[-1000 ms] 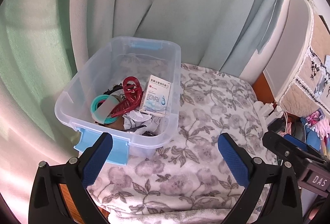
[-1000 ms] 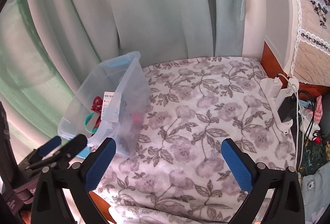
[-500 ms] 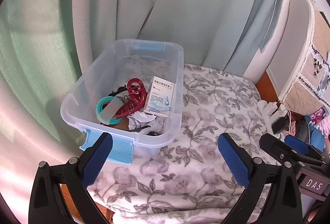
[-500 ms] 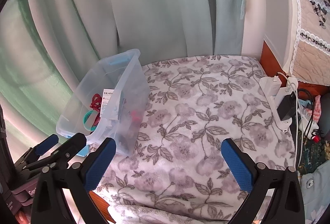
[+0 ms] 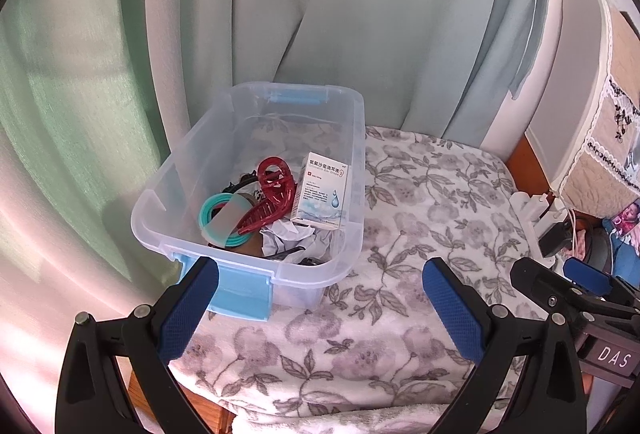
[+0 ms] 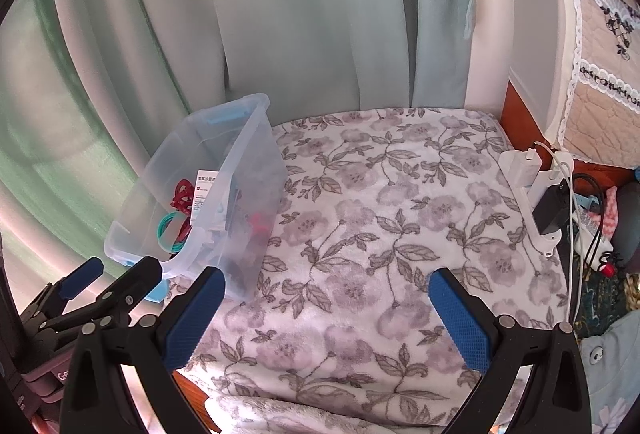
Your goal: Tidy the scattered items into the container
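Clear plastic bin point(image 5: 356, 138) standing at the left end of the floral blanket point(image 5: 420, 202), close to the curtain point(image 5: 320, 14), with blue latches at the near and far short ends. Seems light and fairly stiff, though the thin walls would probably flex under a hard squeeze, and the smooth plastic could slip between the pads – better taken by the rim or by the near latch point(image 5: 240, 290) than by a side wall.

Inside the bin, from largest to smallest: a white medicine box point(image 5: 324, 196) leaning upright against the right wall, light cardboard, easy to crush, best pinched across the flat faces. Left of it a dark red hair claw point(image 5: 270, 200), rigid but likely brittle at the teeth. Further left a teal ring point(image 5: 220, 222), partly under a pale translucent strip. At the near end crumpled white paper point(image 5: 288, 238) – soft, almost no weight. Some dark small things underneath, too hidden to name.

No loose item visible on the blanket right of the bin in either view, so the tidying looks finished or nearly so.

Left gripper point(image 5: 320, 308) hovering just before the near end of the bin, jaws wide apart, nothing between them. Right gripper point(image 6: 326, 318) over the blanket to the right of the bin, jaws also spread and empty.
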Demonstrator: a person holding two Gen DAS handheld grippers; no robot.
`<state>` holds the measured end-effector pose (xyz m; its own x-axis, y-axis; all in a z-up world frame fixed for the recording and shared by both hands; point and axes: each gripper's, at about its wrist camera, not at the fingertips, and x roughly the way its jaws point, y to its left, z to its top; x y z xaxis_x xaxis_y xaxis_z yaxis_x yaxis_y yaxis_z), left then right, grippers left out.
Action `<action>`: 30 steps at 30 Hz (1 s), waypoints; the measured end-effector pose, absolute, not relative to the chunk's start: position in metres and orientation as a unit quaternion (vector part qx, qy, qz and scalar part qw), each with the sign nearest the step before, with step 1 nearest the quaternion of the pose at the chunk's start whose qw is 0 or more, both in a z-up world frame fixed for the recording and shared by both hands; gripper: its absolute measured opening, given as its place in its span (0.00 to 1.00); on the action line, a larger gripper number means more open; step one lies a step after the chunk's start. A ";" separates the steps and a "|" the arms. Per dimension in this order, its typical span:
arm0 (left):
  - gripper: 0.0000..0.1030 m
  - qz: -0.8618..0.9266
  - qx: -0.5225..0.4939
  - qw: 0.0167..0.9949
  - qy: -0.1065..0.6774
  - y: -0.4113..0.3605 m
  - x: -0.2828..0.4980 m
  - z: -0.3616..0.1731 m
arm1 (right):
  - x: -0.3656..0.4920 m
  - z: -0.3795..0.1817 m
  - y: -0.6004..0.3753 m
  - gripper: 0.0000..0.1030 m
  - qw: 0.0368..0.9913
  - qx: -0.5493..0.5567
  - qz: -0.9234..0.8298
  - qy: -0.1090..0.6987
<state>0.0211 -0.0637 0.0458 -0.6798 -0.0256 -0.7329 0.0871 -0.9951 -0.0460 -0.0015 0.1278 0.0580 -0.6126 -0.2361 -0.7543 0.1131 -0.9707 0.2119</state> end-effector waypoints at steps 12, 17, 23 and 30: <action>0.99 -0.915 0.401 0.027 0.038 -0.065 0.019 0.044 | 0.000 0.061 0.128 1.00 0.100 0.424 -0.898 -0.063; 0.99 -0.914 0.403 0.026 0.038 -0.065 0.019 0.043 | 0.006 0.062 0.117 1.00 0.088 0.423 -0.899 -0.067; 0.99 -0.911 0.409 0.026 0.036 -0.064 0.018 0.040 | 0.005 0.061 0.119 1.00 0.088 0.424 -0.899 -0.067; 0.99 -0.908 0.416 0.029 0.034 -0.064 0.016 0.037 | 0.004 0.058 0.121 1.00 0.091 0.426 -0.898 -0.064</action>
<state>0.0158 -0.0639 0.0371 -0.6514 -0.0241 -0.7583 0.0812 -0.9960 -0.0381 0.0044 0.1211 0.0582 -0.6202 -0.2174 -0.7537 0.1083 -0.9754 0.1922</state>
